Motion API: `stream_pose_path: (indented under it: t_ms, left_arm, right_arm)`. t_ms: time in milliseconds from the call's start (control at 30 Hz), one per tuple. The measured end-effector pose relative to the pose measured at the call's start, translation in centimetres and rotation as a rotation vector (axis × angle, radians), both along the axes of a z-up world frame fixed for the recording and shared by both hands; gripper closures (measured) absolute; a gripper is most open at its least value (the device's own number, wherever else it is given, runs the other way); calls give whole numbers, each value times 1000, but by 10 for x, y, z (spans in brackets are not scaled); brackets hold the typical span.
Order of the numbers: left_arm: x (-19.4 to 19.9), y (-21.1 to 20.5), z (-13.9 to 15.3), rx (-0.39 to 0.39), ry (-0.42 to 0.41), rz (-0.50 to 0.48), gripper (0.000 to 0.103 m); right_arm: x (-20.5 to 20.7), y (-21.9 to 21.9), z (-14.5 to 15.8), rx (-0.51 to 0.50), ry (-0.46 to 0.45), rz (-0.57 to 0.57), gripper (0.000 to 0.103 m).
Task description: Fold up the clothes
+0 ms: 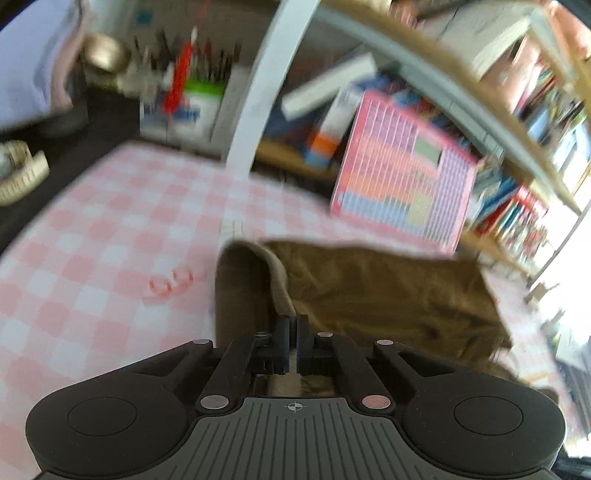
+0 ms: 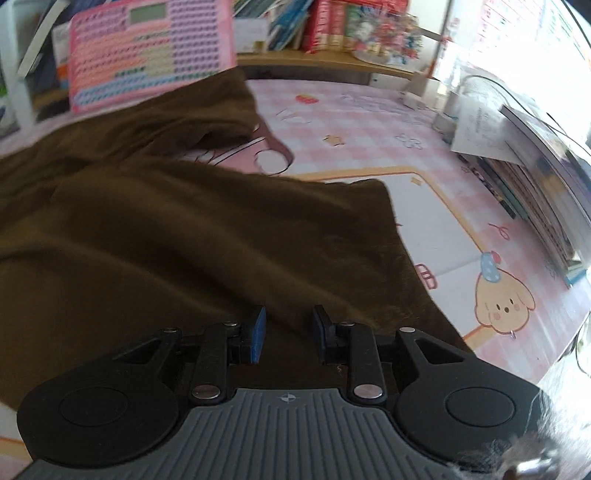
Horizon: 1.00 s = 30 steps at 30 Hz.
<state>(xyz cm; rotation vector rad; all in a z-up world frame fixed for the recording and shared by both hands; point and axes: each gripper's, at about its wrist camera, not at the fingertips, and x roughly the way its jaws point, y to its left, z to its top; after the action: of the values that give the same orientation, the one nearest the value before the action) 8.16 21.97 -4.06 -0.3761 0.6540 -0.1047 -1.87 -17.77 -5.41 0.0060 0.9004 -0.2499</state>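
A dark brown garment (image 2: 177, 236) lies spread and rumpled on a pink checked table mat (image 2: 369, 122). In the left wrist view my left gripper (image 1: 293, 328) is shut on the garment's lighter ribbed hem (image 1: 280, 284), lifting that edge above the mat (image 1: 92, 229) so the brown cloth (image 1: 388, 291) hangs to the right. This view is blurred by motion. My right gripper (image 2: 289, 325) is open, its jaws apart, low over the near part of the garment with cloth between and under the blue pads (image 2: 258, 328).
A pink keyboard toy (image 2: 151, 51) leans against a bookshelf with books (image 2: 332, 26) at the back. A stack of books (image 2: 535, 192) lies at the right. A white post (image 1: 266, 81) and a pen holder (image 1: 192, 74) stand at the back left.
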Motion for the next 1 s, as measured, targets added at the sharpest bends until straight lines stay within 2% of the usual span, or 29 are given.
stream_pose_path:
  t_ms: [100,167,233,400,500,667,833,900,1000]
  left_arm:
    - [-1,20,0,-1,20,86,101]
    - [8,27,-16,53,93,101,100]
    - [13,33,-27,57,121,100,99]
    - [11,40,-30,30,122,97,97]
    - [10,42,-29,28,129,89,90]
    - [-4,39,-4,77,71,125,89]
    - [-31,13,15,52,15,-20,89]
    - [-39,-5,14,85,27,-102,89]
    - [-52,-19,7,101,51,-167,89]
  right_arm:
    - [2,5,-1,7,1,23,77]
    - [4,7,-1,40,-3,48,75]
    - [7,15,-2,32,-5,81,75]
    - [12,20,-2,39,-8,84,75]
    - [11,20,-1,44,-11,84,74]
    - [11,18,-2,51,-14,83,74]
    - [10,14,0,80,-19,63,68]
    - [9,10,2,103,-25,44,65]
    - [4,-1,9,86,-58,3,65]
